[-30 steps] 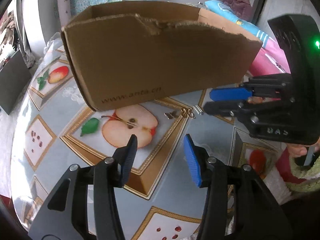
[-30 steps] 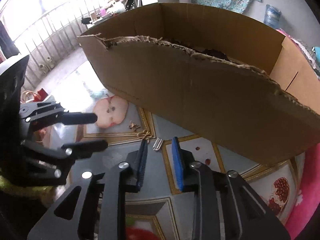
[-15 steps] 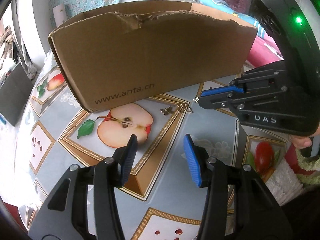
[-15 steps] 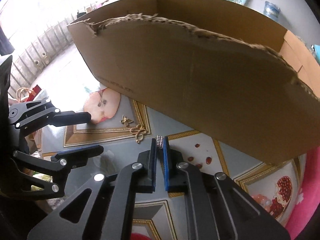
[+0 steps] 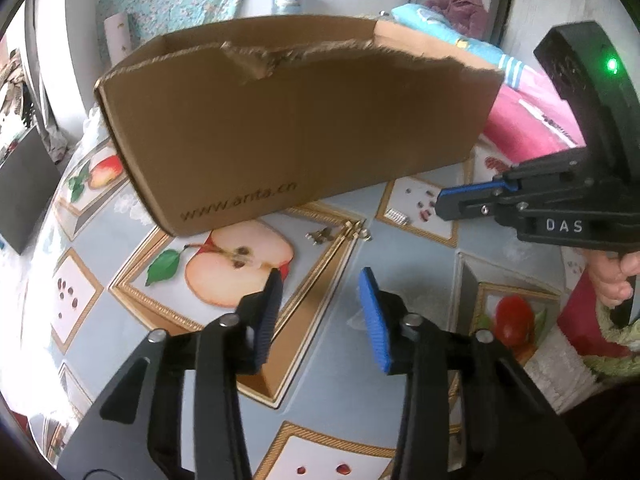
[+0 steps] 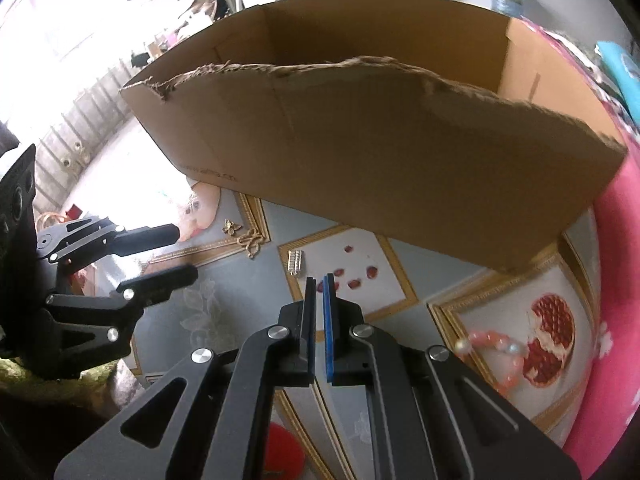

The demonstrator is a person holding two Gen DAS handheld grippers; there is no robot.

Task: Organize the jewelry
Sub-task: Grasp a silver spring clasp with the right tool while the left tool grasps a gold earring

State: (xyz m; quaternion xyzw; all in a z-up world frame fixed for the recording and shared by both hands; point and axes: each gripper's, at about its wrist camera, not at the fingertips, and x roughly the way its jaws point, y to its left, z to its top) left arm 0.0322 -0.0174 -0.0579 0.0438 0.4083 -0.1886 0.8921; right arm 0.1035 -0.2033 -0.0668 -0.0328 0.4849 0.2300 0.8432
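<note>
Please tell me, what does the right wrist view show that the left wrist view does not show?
Only the right wrist view shows a pink bead bracelet on the table and the inside of the cardboard box. Only the left wrist view shows a person on a bed. Both show the box, the silver clip, the gold pieces, the shut right gripper and the closing, empty left gripper.

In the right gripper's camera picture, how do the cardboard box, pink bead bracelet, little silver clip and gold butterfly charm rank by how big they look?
1. cardboard box
2. pink bead bracelet
3. little silver clip and gold butterfly charm: too alike to rank.
</note>
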